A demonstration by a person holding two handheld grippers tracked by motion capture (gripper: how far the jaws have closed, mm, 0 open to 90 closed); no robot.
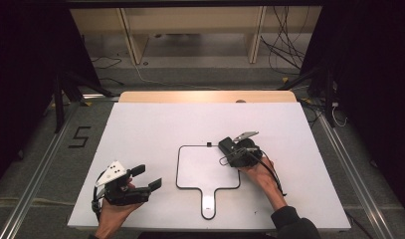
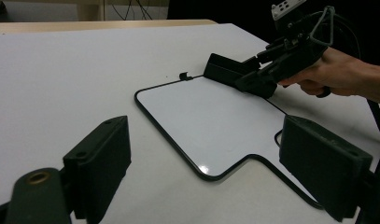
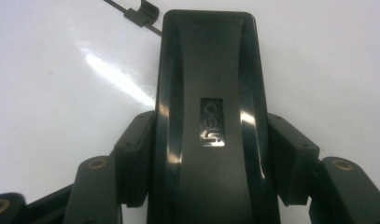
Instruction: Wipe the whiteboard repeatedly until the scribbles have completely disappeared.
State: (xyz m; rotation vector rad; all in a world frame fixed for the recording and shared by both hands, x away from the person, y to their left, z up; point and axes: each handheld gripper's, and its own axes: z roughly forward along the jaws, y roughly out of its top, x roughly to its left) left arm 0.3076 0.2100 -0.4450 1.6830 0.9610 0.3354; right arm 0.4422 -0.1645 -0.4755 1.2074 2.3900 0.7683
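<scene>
The right gripper [image 1: 229,147] is pinching a black eraser block [image 3: 206,116]; from its own camera the two jaws press flat against the block's long sides, with the embossed label facing up between them. From above, the block [image 1: 226,145] sits at about one o'clock on the small whiteboard [image 1: 202,169], right at its upper right corner and seemingly resting on or just over the rim. The left gripper view puts the block [image 2: 225,70] against that far corner, the person's right hand [image 2: 339,72] behind it.

The whiteboard is a paddle shape with a thin black frame and a short handle [image 1: 208,205] pointing to six o'clock, toward the person. A little black clip [image 1: 209,144] sits on its top edge at twelve o'clock, just beside the block. The writing surface looks blank to me; I can make out no marks on it, though glare hides a patch.

The left gripper [image 1: 148,178] rests out at nine o'clock of the board, well apart from it, jaws spread wide with nothing between them.

All of it lies on a white table [image 1: 140,129].

My reading: the eraser is already picked up and brought to the board. If wiping is the job, the sweep across the surface is either just starting or finishing at that corner, and setting the eraser down is still left.
</scene>
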